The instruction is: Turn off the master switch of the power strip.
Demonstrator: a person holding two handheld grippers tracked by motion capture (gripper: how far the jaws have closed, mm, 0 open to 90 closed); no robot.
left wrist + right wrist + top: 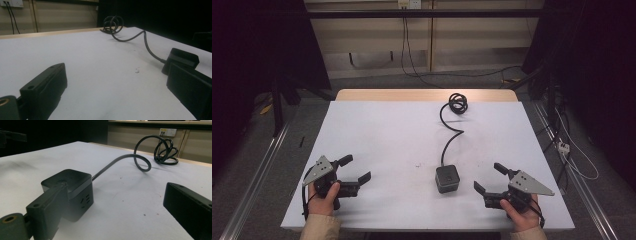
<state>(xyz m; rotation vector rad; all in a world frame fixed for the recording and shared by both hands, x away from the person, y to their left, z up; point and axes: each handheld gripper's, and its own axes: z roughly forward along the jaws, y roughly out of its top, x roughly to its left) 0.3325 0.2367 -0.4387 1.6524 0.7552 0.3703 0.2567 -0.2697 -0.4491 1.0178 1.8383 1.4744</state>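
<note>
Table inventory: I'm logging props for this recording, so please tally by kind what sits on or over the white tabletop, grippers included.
Power cube with attached cable: 1
Handheld grippers: 2, left gripper and right gripper, both with jaws apart
Total: 3

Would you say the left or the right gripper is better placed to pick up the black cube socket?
Probably the right gripper: open, it sits much nearer the cube socket than the open left gripper.
</note>
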